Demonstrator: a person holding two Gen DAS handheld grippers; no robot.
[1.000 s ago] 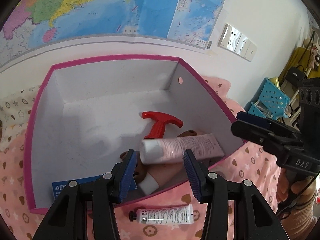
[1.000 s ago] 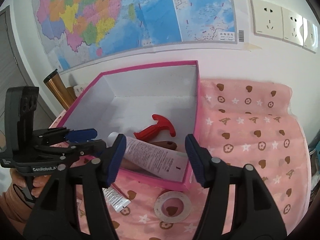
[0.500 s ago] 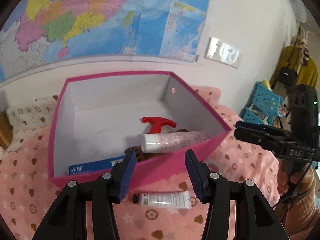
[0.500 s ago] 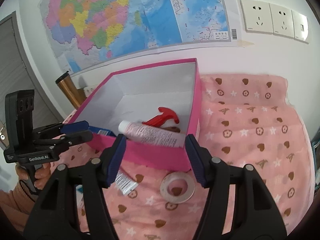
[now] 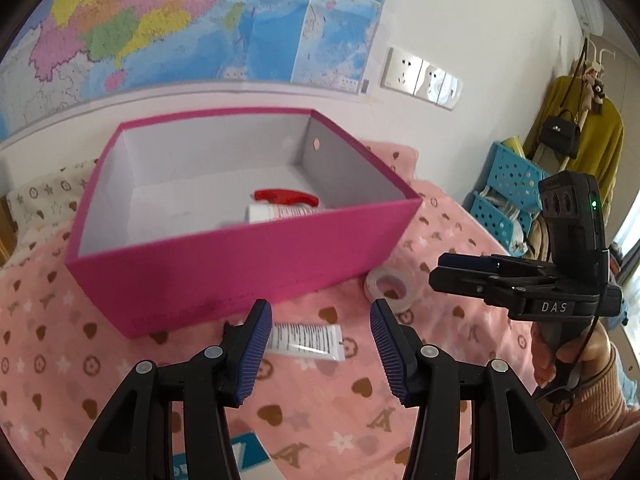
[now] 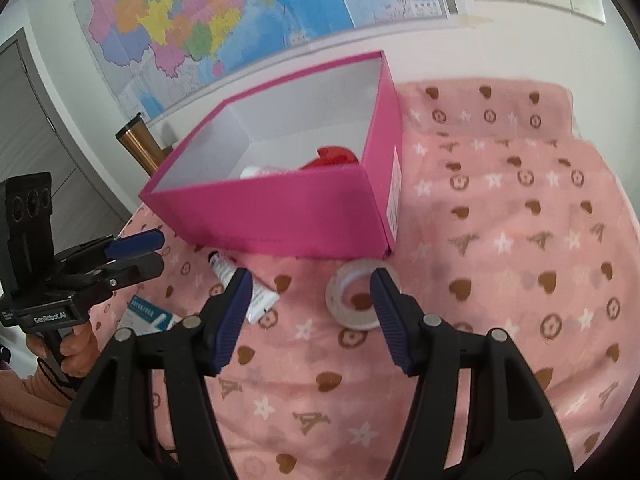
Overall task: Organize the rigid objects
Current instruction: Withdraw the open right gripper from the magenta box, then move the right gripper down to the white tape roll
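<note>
A pink box [image 5: 240, 272] [image 6: 280, 216] with a white inside stands on the pink cloth. In it lie a red T-handled tool [image 5: 286, 196] [image 6: 336, 156] and a pink-white tube [image 5: 280, 212], half hidden by the near wall. In front of the box lie a small white tube [image 5: 308, 338] [image 6: 240, 284] and a clear tape roll [image 5: 372, 284] [image 6: 334, 296]. My left gripper [image 5: 320, 332] [image 6: 160, 252] hovers open above the small tube, its pads apart from it. My right gripper [image 6: 310, 292] [image 5: 440, 270] hangs open beside the tape roll, holding nothing.
A blue and white carton [image 6: 148, 312] [image 5: 224, 464] lies on the cloth near the left hand. A copper tumbler [image 6: 138, 146] stands behind the box by the wall. Blue perforated baskets [image 5: 508, 184] and hanging clothes are off to the right. Patterned cloth stretches right of the box.
Both grippers drew back from over the box and came lower over the cloth in front of it. The pink-white tube stayed in the box.
</note>
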